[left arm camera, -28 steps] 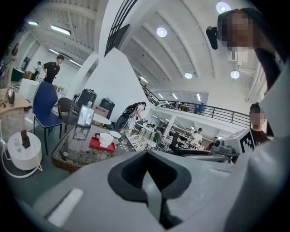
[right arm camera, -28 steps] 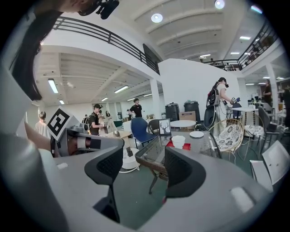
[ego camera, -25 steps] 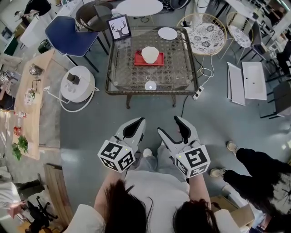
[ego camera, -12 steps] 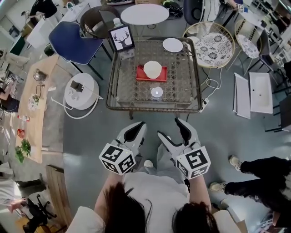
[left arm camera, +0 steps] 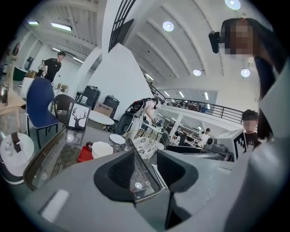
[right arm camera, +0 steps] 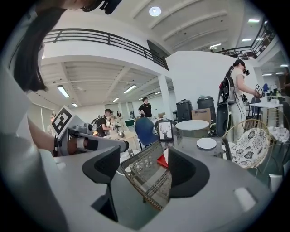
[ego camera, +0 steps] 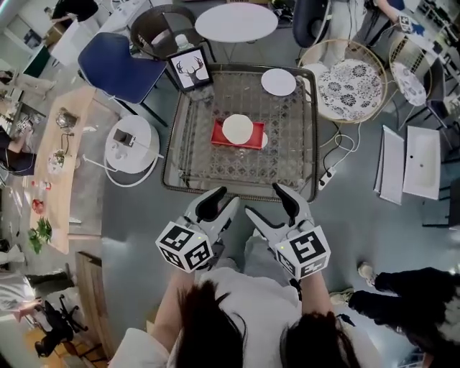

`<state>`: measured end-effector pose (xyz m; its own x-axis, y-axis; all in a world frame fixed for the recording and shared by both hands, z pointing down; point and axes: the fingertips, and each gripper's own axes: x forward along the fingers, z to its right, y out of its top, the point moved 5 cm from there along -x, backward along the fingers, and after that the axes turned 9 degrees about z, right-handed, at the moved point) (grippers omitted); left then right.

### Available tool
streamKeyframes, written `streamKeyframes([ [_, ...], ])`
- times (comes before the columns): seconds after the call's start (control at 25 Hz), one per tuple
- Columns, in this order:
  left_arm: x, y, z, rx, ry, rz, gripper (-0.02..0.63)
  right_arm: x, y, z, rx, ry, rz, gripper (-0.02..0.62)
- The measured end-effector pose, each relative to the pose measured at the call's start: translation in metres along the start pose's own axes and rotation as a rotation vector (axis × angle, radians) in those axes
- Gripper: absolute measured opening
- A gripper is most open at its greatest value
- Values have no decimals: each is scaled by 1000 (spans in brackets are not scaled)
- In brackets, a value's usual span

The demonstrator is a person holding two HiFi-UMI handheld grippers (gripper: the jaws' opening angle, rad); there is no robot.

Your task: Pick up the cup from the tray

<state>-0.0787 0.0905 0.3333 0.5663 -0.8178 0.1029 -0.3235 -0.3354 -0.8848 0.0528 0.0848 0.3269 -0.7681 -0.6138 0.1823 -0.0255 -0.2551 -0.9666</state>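
Note:
A white cup (ego camera: 237, 129) stands on a red tray (ego camera: 221, 138) in the middle of a glass-topped table (ego camera: 295, 147) with a woven rim. Both grippers hover side by side over the floor just short of the table's near edge, well apart from the cup. The left gripper (ego camera: 223, 200) is open and holds nothing. The right gripper (ego camera: 264, 203) is open and holds nothing as well. In the left gripper view the cup (left arm camera: 102, 149) and tray (left arm camera: 84, 154) lie to the left of the gripper (left arm camera: 146, 167). In the right gripper view the tray (right arm camera: 162, 161) shows between the jaws of the gripper (right arm camera: 145, 170), with the cup mostly hidden.
On the table also stand a framed deer picture (ego camera: 191, 71) and a white plate (ego camera: 278, 82). Around it are a blue chair (ego camera: 118, 61), a round white table (ego camera: 236, 21), a wicker chair (ego camera: 350, 79), a white round appliance (ego camera: 131, 142) and a power strip (ego camera: 327, 174).
The table, tray and cup have come closer to both grippers as the person stepped forward. Both grippers stay open, side by side.

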Motion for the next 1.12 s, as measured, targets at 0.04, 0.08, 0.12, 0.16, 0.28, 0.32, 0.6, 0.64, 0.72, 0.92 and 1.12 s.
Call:
streamKeyframes([
  [0.04, 7, 1, -1, 5, 4, 0, 137, 3, 1, 6, -4, 10, -2, 344],
  [0.08, 13, 1, -2, 11, 8, 0, 137, 6, 2, 11, -8, 17, -5, 344],
  [0.12, 19, 1, -4, 16, 13, -2, 137, 8, 3, 16, -10, 21, -9, 344],
  [0.16, 24, 1, -6, 20, 17, -4, 137, 11, 3, 22, -11, 22, -14, 344],
  [0.28, 38, 4, -18, 20, 33, -2, 137, 22, 4, 36, -8, 18, -27, 344],
  [0.32, 42, 7, -23, 20, 39, 1, 137, 26, 5, 40, -7, 17, -30, 344],
  [0.6, 75, 21, -70, 53, 17, -27, 181, 67, 4, 59, 12, 25, -51, 392],
  [0.64, 80, 23, -76, 54, 4, -38, 199, 74, 4, 60, 15, 24, -54, 407],
  [0.72, 89, 26, -86, 52, -21, -58, 227, 88, 3, 64, 22, 15, -60, 420],
  [0.92, 111, 26, -113, 47, -74, -104, 271, 119, 0, 77, 25, -16, -75, 442],
  [1.12, 132, 18, -136, 46, -115, -159, 291, 138, -12, 94, 36, -35, -103, 456],
])
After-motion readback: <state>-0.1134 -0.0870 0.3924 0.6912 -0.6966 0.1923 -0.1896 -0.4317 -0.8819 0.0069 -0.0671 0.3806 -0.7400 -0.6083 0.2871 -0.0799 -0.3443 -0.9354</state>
